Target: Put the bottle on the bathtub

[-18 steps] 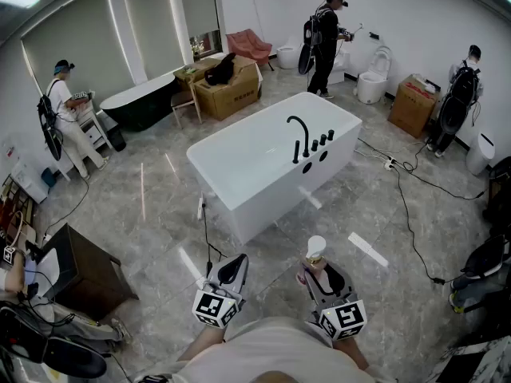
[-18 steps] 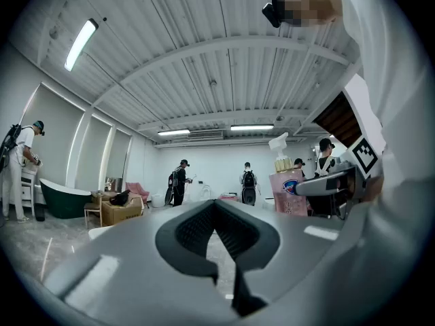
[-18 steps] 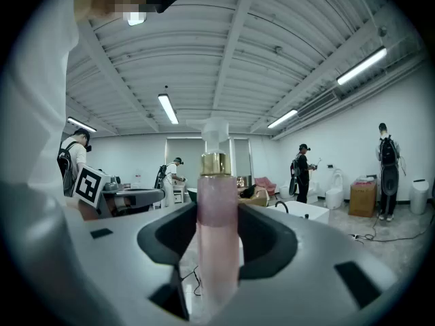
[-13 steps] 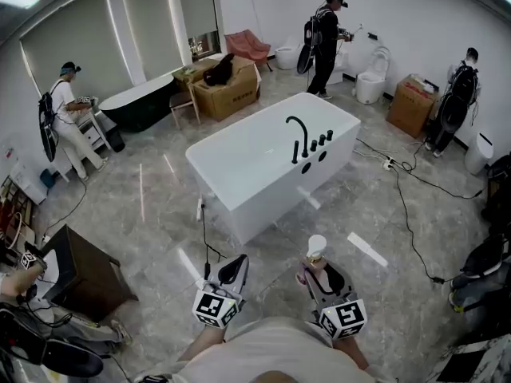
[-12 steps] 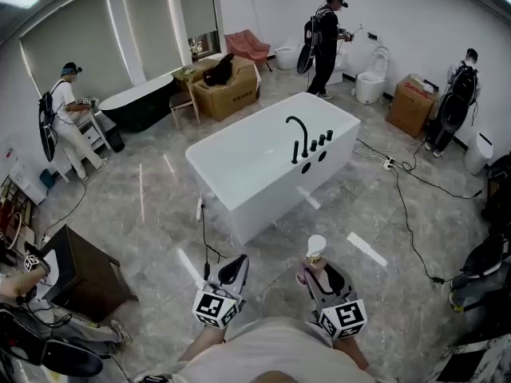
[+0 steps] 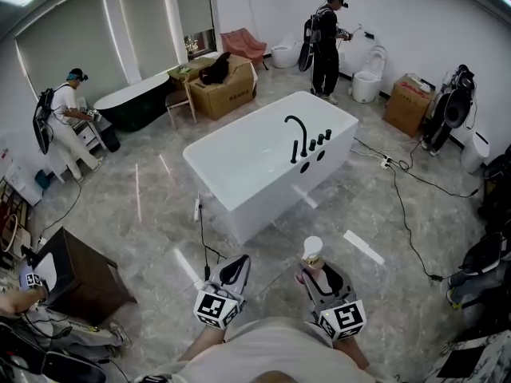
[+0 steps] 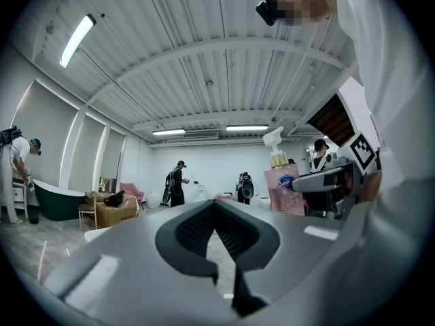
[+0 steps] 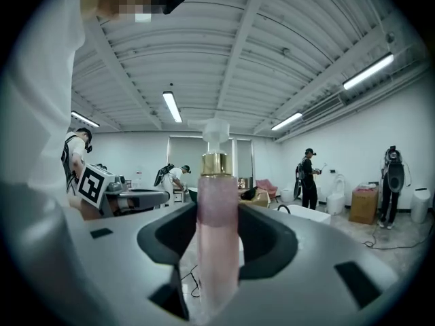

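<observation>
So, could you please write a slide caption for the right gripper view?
Right gripper shut on an upright pink pump bottle; white rectangular bathtub ahead.

Glossy white bathtub [image 6: 255, 206], frosted pink plastic bottle [image 8: 216, 229], marbled floor [image 6: 160, 214].

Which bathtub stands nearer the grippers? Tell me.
The white bathtub with the black faucet, mid-floor straight ahead; the dark bathtub stands far back by the windows.

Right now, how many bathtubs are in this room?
2. The white rectangular bathtub stands in the middle of the floor; the black oval bathtub sits far left, by the windows. More could be hidden out of view.
</observation>
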{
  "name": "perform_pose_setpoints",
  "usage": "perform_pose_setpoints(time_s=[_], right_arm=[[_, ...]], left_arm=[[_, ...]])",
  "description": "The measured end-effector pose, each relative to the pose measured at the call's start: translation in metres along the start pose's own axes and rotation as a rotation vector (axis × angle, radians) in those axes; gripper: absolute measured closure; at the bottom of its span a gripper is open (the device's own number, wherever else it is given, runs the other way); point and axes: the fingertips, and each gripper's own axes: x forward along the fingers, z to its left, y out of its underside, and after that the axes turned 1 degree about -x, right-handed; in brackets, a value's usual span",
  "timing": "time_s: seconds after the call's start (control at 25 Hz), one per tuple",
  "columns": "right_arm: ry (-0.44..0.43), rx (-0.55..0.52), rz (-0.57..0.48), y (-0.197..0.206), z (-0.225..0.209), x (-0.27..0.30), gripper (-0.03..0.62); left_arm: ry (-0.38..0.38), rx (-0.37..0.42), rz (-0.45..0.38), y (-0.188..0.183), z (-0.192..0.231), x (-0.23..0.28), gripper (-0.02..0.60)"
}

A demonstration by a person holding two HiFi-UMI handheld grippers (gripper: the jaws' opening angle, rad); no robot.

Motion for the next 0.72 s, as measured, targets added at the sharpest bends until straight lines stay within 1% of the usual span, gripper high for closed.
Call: perform_pose_setpoints(time_s=[0.28, 0.44, 0.56, 0.72], right_arm=[[0.029, 0.024, 0.013, -0.001, 0.017, 0.026, 0.405], [0.054, 0.040, 0.013, 0.001, 0.029, 0.044, 0.405], [0.067, 0.041, 0.016, 0.002, 0.039, 0.057, 0.405], [0.077, 0.043, 0.026, 0.003, 0.037, 0.079, 0.405]], left_arm=[[0.019, -0.007, 0.001, 0.000, 0.033, -0.010, 0.578], [0.033, -0.004, 0.005, 0.002, 0.058, -0.019, 0.578], [0.030, 0.004, 0.005, 0.002, 0.081, -0.030, 0.578], [0.019, -0.034, -0.012, 0.002, 0.100, -0.027, 0.578]])
